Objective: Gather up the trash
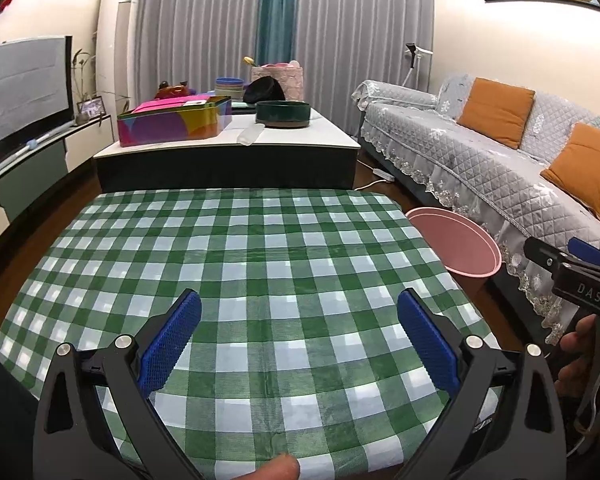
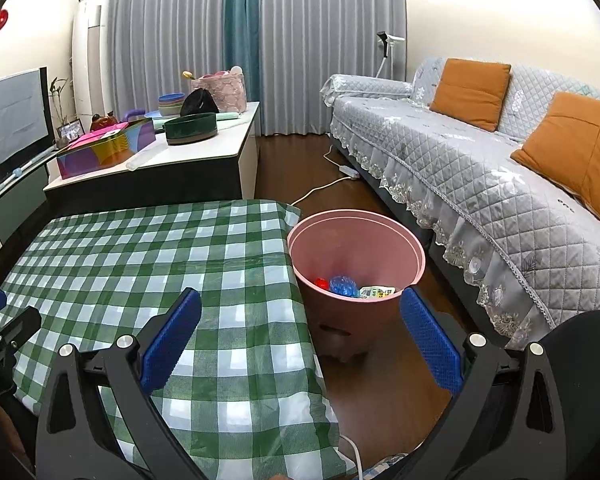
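Observation:
A pink bin (image 2: 356, 248) stands on the floor at the right edge of the table with the green checked cloth (image 2: 140, 248). Inside it lie a crumpled blue wrapper (image 2: 343, 285), a red piece (image 2: 321, 283) and a printed packet (image 2: 377, 292). The bin's rim also shows in the left wrist view (image 1: 456, 240). My left gripper (image 1: 299, 344) is open and empty above the checked cloth (image 1: 240, 248). My right gripper (image 2: 300, 340) is open and empty, over the table's right edge and just short of the bin. The right gripper also shows at the right edge of the left wrist view (image 1: 572, 276).
A grey quilted sofa (image 2: 480, 176) with orange cushions runs along the right. A coffee table (image 2: 220, 148) behind holds a colourful tin (image 2: 106, 152), a dark green bowl (image 2: 191, 128) and other items. A power strip (image 2: 350, 171) with cable lies on the floor. A TV (image 1: 20, 92) stands left.

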